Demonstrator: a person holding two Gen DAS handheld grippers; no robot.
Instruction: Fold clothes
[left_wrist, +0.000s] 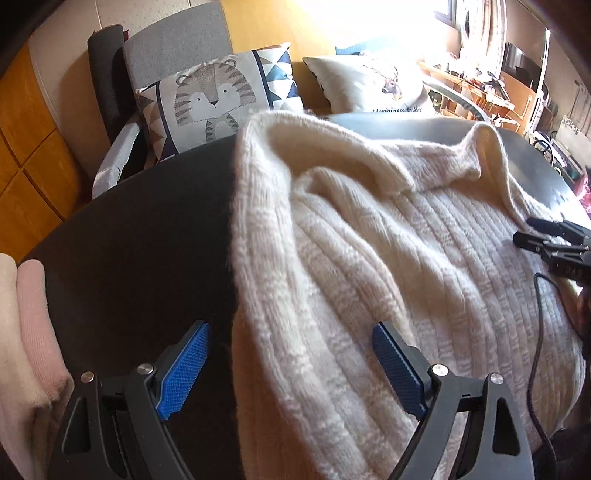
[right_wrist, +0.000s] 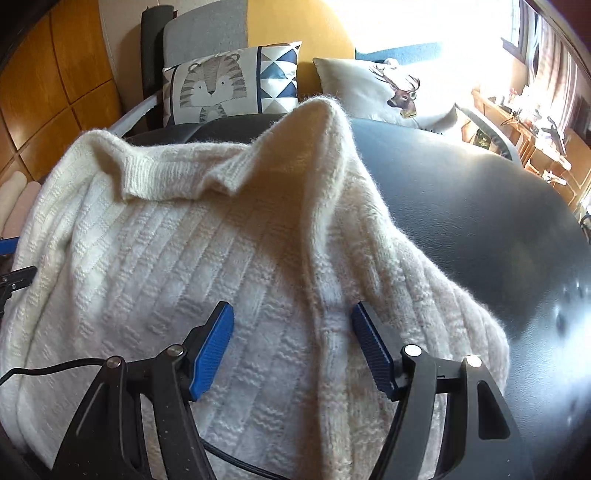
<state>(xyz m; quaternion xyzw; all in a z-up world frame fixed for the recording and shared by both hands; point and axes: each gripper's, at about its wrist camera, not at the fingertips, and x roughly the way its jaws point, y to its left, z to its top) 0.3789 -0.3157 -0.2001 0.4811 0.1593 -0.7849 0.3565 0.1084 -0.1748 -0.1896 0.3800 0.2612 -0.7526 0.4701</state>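
A cream ribbed knit sweater (left_wrist: 369, 258) lies rumpled on a dark table (left_wrist: 147, 240), its collar raised at the far side. My left gripper (left_wrist: 291, 332) hovers open over the sweater's left edge, with one blue pad (left_wrist: 188, 369) above bare table and the other above knit. In the right wrist view the sweater (right_wrist: 184, 258) has a raised fold running from a peak down toward me. My right gripper (right_wrist: 291, 325) stands open astride that fold, and its pads are not pressing it. The right gripper's black fingertips (left_wrist: 535, 236) show at the right edge of the left wrist view.
Folded pink and cream clothes (left_wrist: 26, 332) are stacked at the table's left edge. A tiger cushion (left_wrist: 214, 99) and a deer cushion (right_wrist: 391, 88) sit on seats behind the table. A black cable (left_wrist: 535, 332) trails over the sweater's right side. Bare table (right_wrist: 480, 203) lies to the right.
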